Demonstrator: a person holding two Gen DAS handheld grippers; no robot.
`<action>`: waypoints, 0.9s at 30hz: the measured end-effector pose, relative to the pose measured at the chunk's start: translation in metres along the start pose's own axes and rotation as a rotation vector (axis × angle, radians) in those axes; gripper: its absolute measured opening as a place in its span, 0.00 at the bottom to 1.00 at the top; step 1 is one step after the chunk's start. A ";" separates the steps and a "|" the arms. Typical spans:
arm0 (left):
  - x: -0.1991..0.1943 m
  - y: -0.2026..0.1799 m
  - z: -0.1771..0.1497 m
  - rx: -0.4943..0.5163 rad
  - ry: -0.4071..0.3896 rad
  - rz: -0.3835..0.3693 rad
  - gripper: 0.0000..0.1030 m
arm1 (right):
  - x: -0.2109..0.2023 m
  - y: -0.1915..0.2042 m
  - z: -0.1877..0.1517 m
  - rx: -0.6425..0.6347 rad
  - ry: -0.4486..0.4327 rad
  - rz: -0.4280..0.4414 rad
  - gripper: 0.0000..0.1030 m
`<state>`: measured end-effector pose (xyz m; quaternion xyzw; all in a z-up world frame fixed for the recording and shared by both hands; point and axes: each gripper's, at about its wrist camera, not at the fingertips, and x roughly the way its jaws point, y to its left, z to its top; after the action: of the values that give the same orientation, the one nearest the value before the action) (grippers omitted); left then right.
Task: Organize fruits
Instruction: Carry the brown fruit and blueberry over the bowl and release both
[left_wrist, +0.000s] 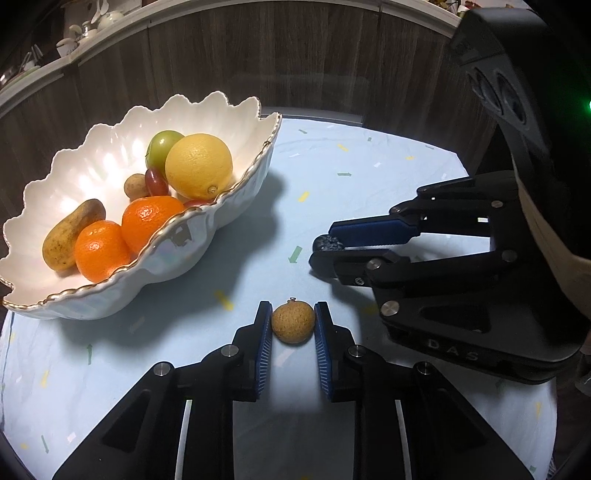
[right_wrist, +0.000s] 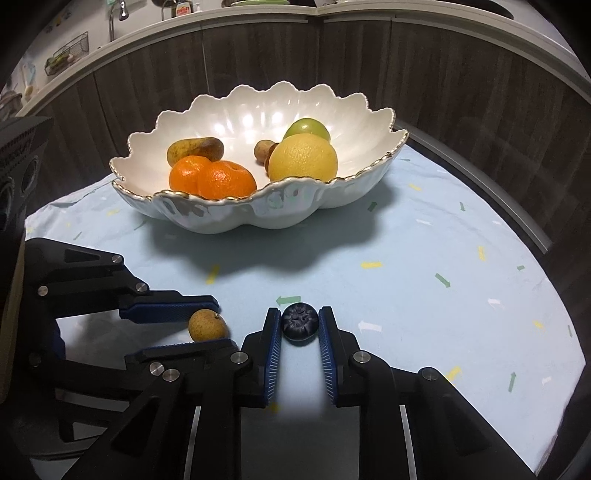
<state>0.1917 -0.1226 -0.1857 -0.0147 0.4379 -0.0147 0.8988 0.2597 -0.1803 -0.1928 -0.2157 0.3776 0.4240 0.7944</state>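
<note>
Kitchen corner behind a cloth-covered table

Dark wood-grain cabinet fronts (right_wrist: 258, 62) are running beneath a pale countertop (right_wrist: 258, 13); a pale blue tablecloth (right_wrist: 424, 258) with small arrow marks is covering the table, catching bright overhead light.

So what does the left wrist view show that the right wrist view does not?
Only the left wrist view shows the small red fruit behind the lemon.

Only the right wrist view shows the blueberry's puckered crown and the wire rack on the counter.

Both show the white bowl, two tangerines, the left gripper closed on the brown longan and the right gripper closed on the blueberry.
</note>
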 end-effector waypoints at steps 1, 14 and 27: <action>-0.001 0.000 0.001 0.002 -0.002 0.000 0.22 | -0.002 0.001 0.000 0.002 0.000 -0.004 0.21; -0.042 0.006 0.000 0.023 -0.060 -0.001 0.22 | -0.042 0.025 0.006 0.048 -0.020 -0.079 0.21; -0.086 0.026 0.005 0.022 -0.105 -0.007 0.22 | -0.078 0.056 0.022 0.124 -0.083 -0.138 0.21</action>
<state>0.1429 -0.0932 -0.1156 -0.0072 0.3900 -0.0217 0.9205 0.1942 -0.1752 -0.1192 -0.1736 0.3541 0.3528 0.8485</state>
